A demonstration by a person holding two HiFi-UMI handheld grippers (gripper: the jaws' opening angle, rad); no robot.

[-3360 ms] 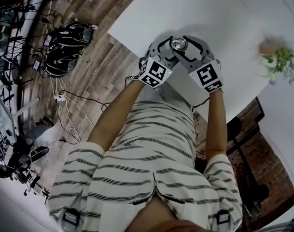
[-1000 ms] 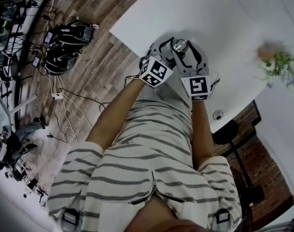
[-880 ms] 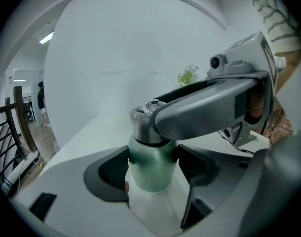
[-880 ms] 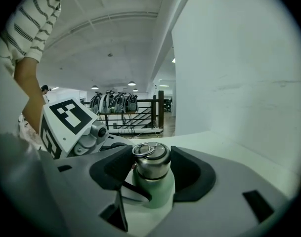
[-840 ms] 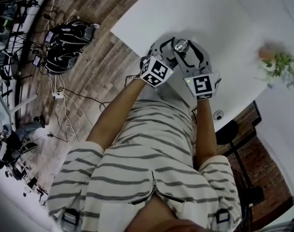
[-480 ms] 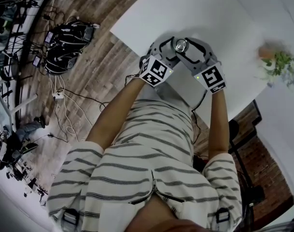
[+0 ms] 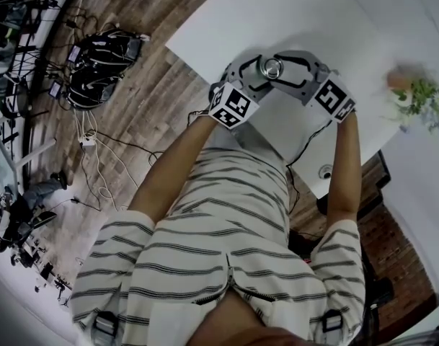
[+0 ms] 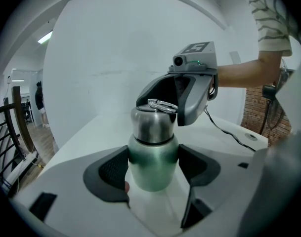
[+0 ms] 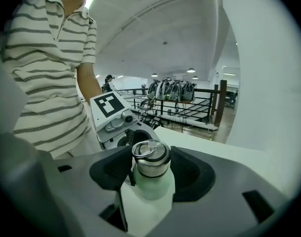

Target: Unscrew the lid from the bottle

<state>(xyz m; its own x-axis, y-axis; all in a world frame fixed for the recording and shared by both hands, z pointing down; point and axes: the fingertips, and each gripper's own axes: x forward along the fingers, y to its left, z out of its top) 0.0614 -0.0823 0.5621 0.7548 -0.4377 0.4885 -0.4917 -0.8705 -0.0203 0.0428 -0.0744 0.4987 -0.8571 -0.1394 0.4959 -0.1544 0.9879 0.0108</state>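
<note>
Over the white table (image 7: pixel 277 13), left hand-held gripper (image 8: pixel 154 171) clamps the bottle (image 8: pixel 151 152) and right hand-held gripper (image 9: pixel 151 169) clenches its lid (image 9: pixel 151 157).

White table (image 7: pixel 327 20), small plant (image 7: pixel 419 92), perhaps backpacks (image 7: pixel 104 67) on wooden floor (image 7: pixel 158 103)

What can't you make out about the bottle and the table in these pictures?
Base of the bottle: both gripper views, cut off by each gripper's body, so contact with the table is unclear.
Body of the bottle: head view, covered by the left gripper and right gripper; only the lid shows.
Small round thing near the table's edge: head view, too small to identify.
Potted plant: head view, blurred at the right edge.
</note>
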